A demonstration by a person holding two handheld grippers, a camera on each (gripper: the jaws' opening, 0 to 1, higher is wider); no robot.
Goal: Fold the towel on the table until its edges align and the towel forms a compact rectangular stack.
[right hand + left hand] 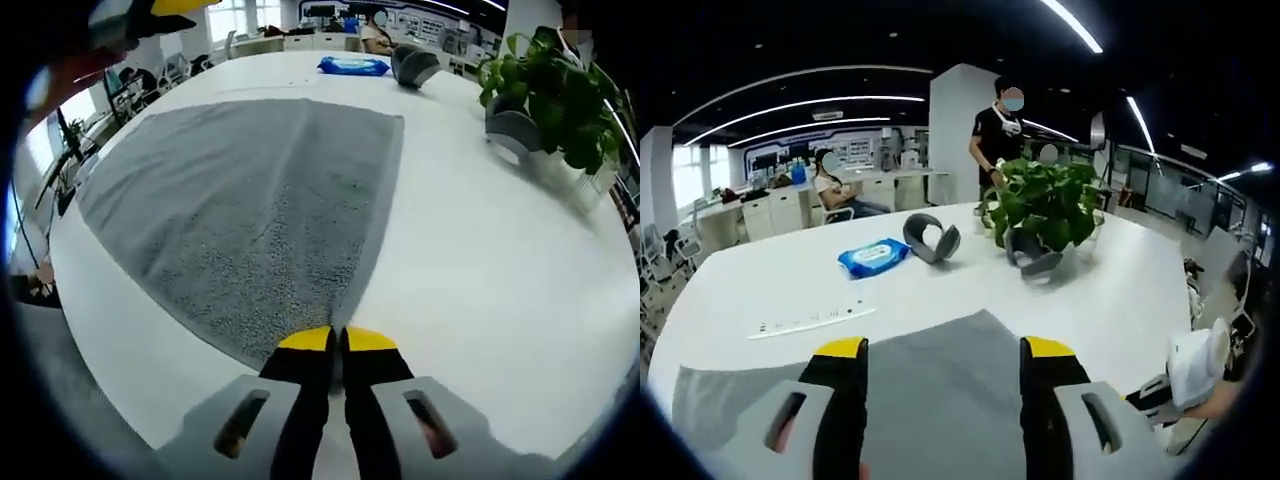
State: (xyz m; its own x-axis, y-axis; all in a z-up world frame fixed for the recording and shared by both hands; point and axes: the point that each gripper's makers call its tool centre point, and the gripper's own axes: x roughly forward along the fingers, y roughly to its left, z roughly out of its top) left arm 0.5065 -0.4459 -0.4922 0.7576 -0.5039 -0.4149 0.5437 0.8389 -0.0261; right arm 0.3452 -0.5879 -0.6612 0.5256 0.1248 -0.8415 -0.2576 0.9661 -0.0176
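White table (480, 260), grey towel (250, 190), wipes pkt (873, 257), plant (1045, 205)

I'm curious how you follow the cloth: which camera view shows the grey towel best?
The right gripper view: the grey terry towel lies spread across the white table, most of its outline visible. The left gripper view catches just a near portion, partly hidden behind that gripper's open jaws.
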